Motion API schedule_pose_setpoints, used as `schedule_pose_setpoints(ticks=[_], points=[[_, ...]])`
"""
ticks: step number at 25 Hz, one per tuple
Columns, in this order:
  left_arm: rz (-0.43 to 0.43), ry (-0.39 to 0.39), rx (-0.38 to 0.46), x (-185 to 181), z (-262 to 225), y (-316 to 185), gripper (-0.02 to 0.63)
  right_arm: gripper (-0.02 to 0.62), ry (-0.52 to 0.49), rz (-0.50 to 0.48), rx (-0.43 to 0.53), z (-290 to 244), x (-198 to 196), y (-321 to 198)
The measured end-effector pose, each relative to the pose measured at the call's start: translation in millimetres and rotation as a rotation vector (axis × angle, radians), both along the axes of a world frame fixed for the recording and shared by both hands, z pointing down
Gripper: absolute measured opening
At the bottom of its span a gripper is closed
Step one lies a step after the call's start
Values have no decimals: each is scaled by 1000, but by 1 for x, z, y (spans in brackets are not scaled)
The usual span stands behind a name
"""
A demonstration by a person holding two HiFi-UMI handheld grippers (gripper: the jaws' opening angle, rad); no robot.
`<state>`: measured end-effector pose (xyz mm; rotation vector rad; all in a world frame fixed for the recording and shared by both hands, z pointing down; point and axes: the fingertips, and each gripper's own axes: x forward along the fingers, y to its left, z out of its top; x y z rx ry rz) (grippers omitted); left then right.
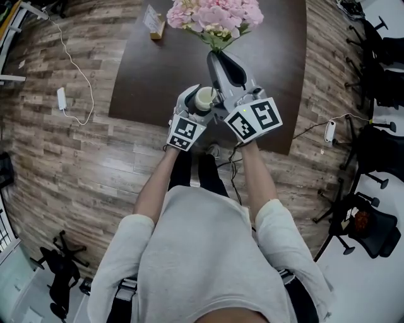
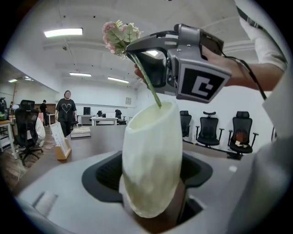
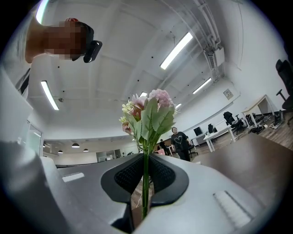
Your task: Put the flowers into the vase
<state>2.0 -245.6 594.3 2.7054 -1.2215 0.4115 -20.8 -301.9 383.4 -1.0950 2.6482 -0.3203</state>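
A cream vase [image 1: 204, 94] is gripped between the jaws of my left gripper [image 1: 202, 105], above the near edge of the dark table [image 1: 158, 76]. In the left gripper view the vase [image 2: 153, 146] fills the gap of the left gripper [image 2: 153, 185] and both pads press on it. My right gripper [image 1: 221, 60] is shut on the green stem [image 3: 145, 183] of a pink flower bunch [image 1: 214, 16]. Seen from the left gripper, the right gripper [image 2: 149, 68] hangs just above the vase. The stem [image 2: 151, 89] slants down to the vase's mouth; its tip is hidden at the rim.
A small card stand on a wooden block [image 1: 153, 24] sits at the table's far left corner. Black office chairs [image 1: 379, 63] stand to the right. A power strip with a white cable [image 1: 62, 98] lies on the wooden floor. A person [image 2: 67, 112] stands far back in the room.
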Motion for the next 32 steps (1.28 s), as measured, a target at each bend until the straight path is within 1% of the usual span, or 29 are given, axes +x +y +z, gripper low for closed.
schedule_pose_setpoints(ticks=[8, 11, 14, 19, 25, 28, 32], points=[[-2, 0, -5, -2, -5, -9, 351, 34, 38, -2, -46, 25, 3, 3], [-5, -2, -4, 0, -4, -7, 351, 35, 60, 3, -54, 35, 9, 14], [-8, -3, -2, 0, -3, -5, 351, 37, 107, 6, -44, 45, 11, 28], [-12, -1, 0, 1, -4, -5, 350, 37, 192, 8, -57, 66, 12, 46], [-15, 0, 0, 1, -4, -6, 350, 41, 308, 23, -58, 91, 14, 62], [-17, -2, 4, 1, -4, -6, 350, 51, 377, 40, -40, 100, 14, 71], [-17, -2, 2, 1, -4, -5, 350, 66, 409, 63, -50, 110, 14, 79]])
